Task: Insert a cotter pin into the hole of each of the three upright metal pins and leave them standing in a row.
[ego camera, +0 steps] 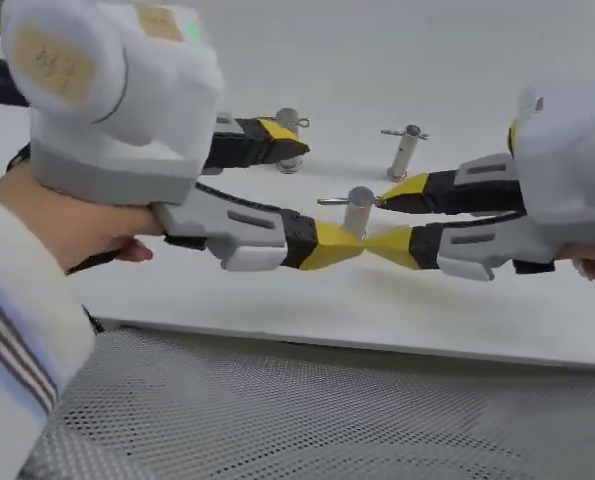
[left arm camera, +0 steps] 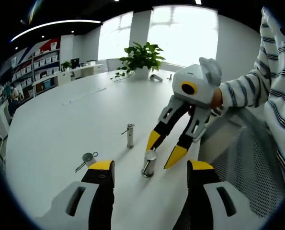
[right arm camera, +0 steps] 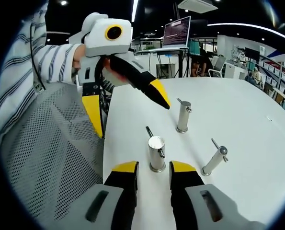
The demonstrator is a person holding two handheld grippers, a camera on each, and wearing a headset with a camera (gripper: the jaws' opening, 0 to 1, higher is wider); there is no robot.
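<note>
Where the white tabletop [left arm camera: 61, 124] stretches toward bright windows, shelves and a potted plant [left arm camera: 141, 57], three metal pins [ego camera: 405, 155] stand near its near edge, each with a cotter pin [ego camera: 329, 201] at its top. The left gripper [left arm camera: 152, 166] is spread wide, while the right gripper [right arm camera: 153, 168] has its jaws apart, flanking the nearest pin [right arm camera: 156, 152]

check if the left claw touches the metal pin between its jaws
Apart: left gripper view shows table between metal pin and left claw on both sides.
</note>
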